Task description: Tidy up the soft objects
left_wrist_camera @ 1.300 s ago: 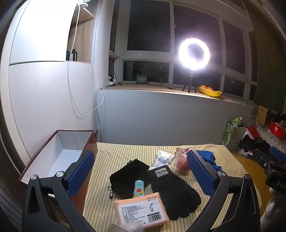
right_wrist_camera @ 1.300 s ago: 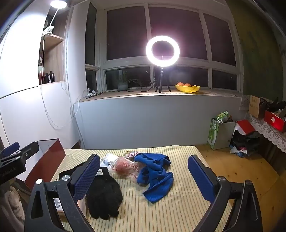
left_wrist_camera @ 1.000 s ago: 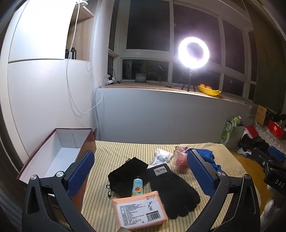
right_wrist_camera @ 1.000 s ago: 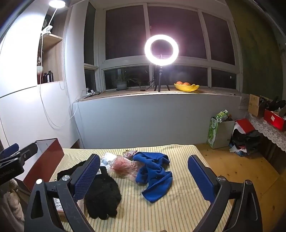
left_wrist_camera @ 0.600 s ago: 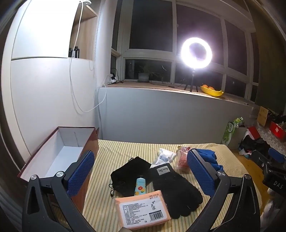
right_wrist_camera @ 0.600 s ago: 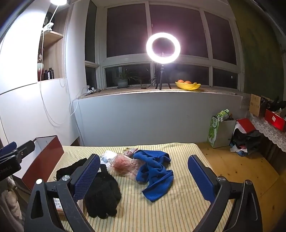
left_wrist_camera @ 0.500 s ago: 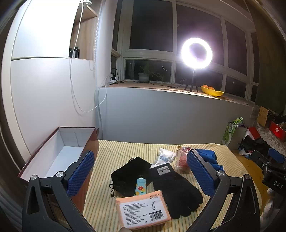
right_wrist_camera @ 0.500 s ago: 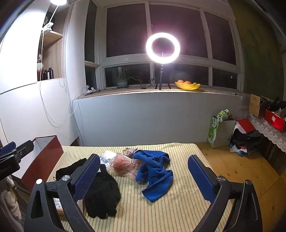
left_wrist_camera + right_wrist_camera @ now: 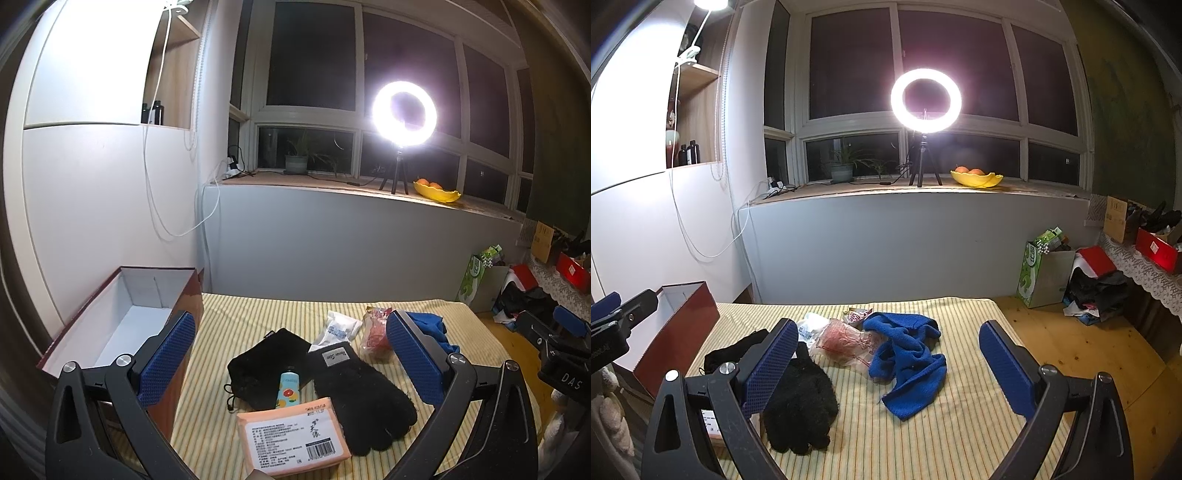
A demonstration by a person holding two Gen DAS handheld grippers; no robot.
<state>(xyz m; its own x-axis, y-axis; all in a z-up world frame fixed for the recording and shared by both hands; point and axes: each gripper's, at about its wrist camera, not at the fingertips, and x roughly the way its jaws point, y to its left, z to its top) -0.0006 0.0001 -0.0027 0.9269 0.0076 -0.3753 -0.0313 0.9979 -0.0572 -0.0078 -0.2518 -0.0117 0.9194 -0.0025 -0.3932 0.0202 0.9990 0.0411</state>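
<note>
**Both grippers wide above the striped table**

Left wrist view: the left gripper hangs spread and empty above the table. The box stands open at the table's left edge. A black glove lies between the 2 pads, touching an orange pack near the front edge.

Right wrist view: the right gripper is spread, empty. The blue cloth lies mid-table, bare stripes to its right up to the edge.

- Dark windows above a sill
- Lit ring light on the sill, beside a fruit bowl
- Wooden floor at right
</note>
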